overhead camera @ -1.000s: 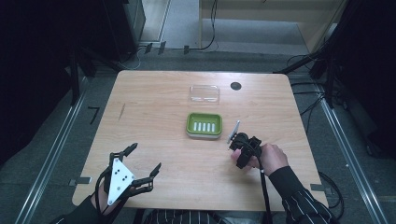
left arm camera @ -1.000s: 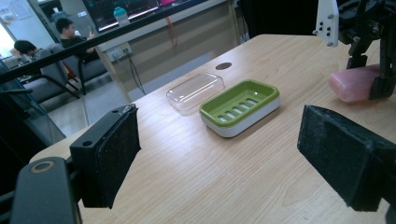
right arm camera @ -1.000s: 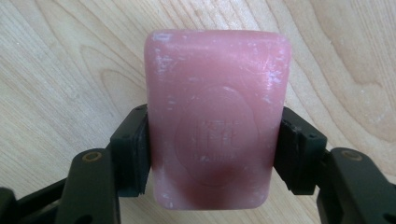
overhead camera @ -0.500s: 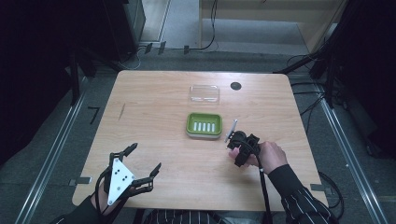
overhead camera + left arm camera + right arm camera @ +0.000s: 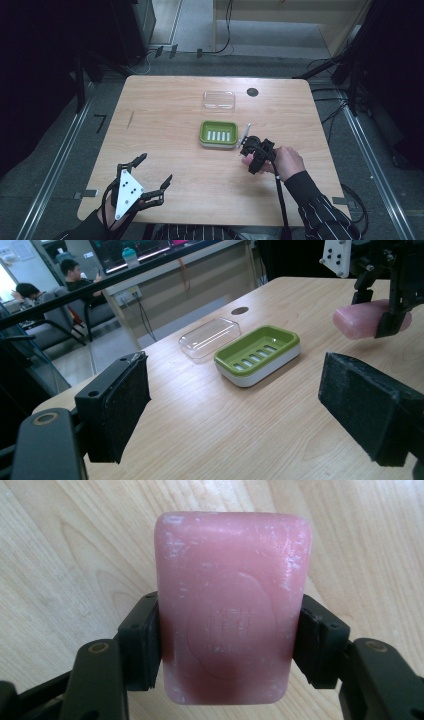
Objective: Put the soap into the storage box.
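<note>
Clamping the pink soap bar point(image 5: 231, 607) by its long sides, right tongs point(image 5: 227, 645) hover above worktop point(image 5: 165, 115); left tongs point(image 5: 250, 410) wide, nothing between.

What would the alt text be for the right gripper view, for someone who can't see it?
A pink bar of soap is clamped by its two long sides between the black jaws of the right gripper, seen close up from above. Behind it is the light wooden table.

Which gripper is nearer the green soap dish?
Right. The right gripper, shut on the pink soap, sits just beside the green soap dish at its right. The left gripper, jaws open, is far off near the table's front-left edge.
</note>
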Demonstrator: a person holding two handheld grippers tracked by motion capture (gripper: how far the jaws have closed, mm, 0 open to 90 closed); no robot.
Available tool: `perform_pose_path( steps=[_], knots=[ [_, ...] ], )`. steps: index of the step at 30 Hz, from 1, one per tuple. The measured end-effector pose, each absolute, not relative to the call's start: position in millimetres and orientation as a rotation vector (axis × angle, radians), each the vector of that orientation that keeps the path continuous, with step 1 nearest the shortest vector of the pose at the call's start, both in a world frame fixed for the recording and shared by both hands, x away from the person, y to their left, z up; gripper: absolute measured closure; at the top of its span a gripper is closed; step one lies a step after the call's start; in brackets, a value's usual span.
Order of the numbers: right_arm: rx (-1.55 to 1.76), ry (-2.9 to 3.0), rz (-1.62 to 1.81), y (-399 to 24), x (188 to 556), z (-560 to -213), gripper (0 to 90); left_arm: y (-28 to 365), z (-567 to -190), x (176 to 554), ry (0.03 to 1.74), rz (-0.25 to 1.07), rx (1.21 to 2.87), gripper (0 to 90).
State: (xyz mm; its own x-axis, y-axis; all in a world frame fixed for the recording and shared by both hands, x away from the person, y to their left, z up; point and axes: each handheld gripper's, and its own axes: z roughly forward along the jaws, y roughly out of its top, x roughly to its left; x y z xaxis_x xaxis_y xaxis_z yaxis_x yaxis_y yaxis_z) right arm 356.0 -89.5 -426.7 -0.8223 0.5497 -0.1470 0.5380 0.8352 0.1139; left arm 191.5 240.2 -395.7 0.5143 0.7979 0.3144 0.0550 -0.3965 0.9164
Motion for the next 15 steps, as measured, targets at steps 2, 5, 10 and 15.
perform_pose_path(
  steps=[2,5,10,15],
  knots=[
    [0.837,2.840,0.101,-89.7,357.6,-424.9,38.4,240.2,-395.6,191.5,0.712,0.977,1.803,13.3],
    [0.842,2.834,0.110,-88.9,359.1,-422.7,38.4,240.1,-395.7,191.5,0.713,0.977,1.801,13.3],
    [0.809,2.837,0.116,-87.1,362.5,-420.8,38.4,240.2,-395.7,191.4,0.713,0.977,1.801,13.3],
    [0.778,2.838,0.111,-85.0,365.7,-419.1,38.4,240.2,-395.7,191.4,0.712,0.978,1.803,13.3]
  ],
)
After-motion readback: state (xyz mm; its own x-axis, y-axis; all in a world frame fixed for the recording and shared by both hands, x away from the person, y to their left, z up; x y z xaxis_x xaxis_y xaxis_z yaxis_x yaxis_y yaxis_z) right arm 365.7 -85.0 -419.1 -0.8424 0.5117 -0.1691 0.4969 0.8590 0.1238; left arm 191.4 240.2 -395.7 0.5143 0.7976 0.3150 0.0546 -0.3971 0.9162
